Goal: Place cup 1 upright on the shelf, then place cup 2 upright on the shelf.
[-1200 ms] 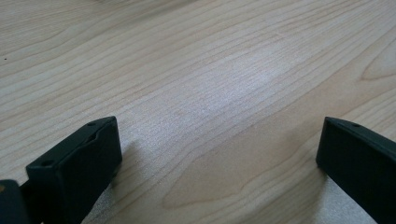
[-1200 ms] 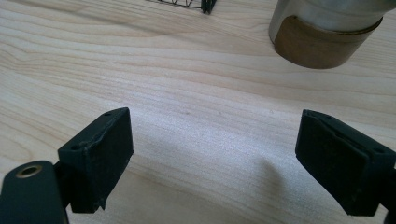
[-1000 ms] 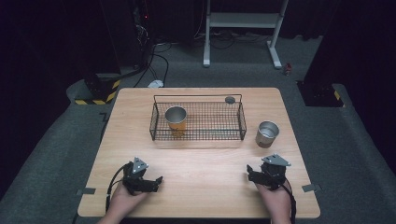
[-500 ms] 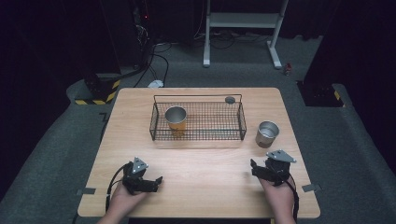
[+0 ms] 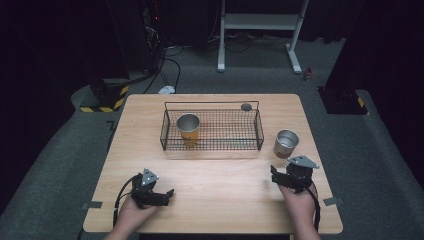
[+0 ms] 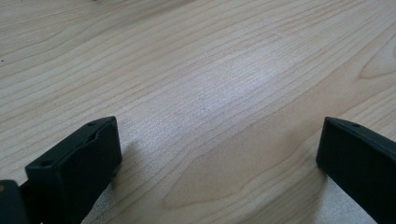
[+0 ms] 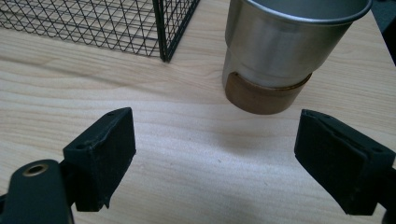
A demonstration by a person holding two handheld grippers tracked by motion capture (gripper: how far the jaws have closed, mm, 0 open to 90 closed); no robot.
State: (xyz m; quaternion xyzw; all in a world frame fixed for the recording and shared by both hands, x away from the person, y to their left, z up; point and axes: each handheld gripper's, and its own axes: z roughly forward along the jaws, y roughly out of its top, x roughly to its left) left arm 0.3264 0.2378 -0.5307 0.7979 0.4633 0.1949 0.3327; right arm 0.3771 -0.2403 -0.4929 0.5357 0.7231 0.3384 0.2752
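Just right of the wire basket (image 5: 212, 129), the steel cup (image 5: 286, 143) stands ungrasped; right tongs (image 5: 280, 176) spread before it, left tongs (image 5: 162, 196) spread, idle.

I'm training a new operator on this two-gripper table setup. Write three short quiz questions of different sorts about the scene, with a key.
1. True or false: the steel cup near the right gripper stands inside the wire basket.
2. Multiple choice: how do the right gripper's jaws stand? A) shut on the cup B) open, short of the cup C) shut on nothing
3. Short answer: what stands in the basket's left part?

Key:
1. False; it stands on the table, beside the basket's right end.
2. B
3. A second metal cup, upright. The left gripper rests open on the bare wood, far from it.
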